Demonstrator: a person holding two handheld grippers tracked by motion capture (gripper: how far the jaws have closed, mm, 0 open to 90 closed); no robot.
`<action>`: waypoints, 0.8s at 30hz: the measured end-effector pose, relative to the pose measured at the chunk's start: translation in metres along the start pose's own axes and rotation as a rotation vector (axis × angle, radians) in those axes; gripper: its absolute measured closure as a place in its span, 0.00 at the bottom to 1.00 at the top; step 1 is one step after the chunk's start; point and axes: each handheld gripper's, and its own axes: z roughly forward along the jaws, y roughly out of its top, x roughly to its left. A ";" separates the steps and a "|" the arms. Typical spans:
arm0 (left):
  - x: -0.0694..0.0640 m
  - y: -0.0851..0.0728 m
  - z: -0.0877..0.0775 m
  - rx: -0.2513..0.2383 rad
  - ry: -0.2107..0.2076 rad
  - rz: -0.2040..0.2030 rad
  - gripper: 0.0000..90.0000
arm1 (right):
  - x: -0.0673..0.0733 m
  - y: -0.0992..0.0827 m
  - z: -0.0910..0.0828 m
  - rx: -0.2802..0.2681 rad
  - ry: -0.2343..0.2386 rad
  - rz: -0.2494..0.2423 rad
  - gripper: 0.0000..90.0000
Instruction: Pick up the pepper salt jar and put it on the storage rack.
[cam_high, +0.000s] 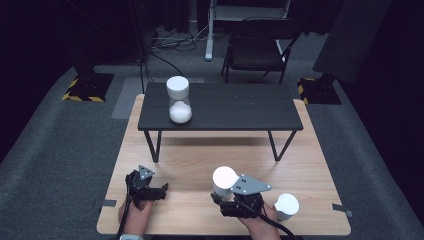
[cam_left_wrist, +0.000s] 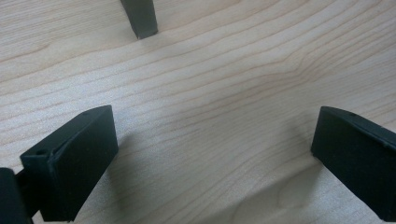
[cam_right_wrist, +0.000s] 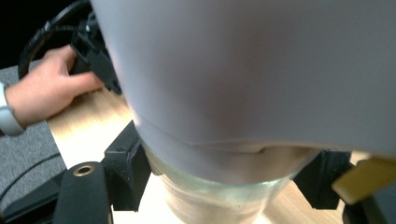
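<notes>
In the high view the right gripper holds a jar with a white lid by its glass body, lid at the top, so its long axis appears about vertical, lifted above the wooden table, while the left gripper rests low on the table with nothing between its jaws. In the left gripper view the two black jaws stand wide apart over bare wood grain, with one dark leg of the small black table ahead of them. In the right gripper view the jaws press on the clear glass from both sides, and the white lid rises wide just beyond them, away from the camera.
</notes>
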 end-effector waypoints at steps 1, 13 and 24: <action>0.000 0.000 0.000 0.001 0.000 -0.001 0.00 | 0.000 0.004 -0.002 -0.002 -0.006 0.002 0.33; 0.000 0.000 0.000 0.001 0.002 -0.002 0.00 | -0.001 0.030 -0.014 -0.010 -0.037 0.014 0.33; -0.001 0.001 0.001 0.000 0.004 -0.007 0.00 | -0.011 0.048 -0.018 -0.016 -0.038 0.022 0.33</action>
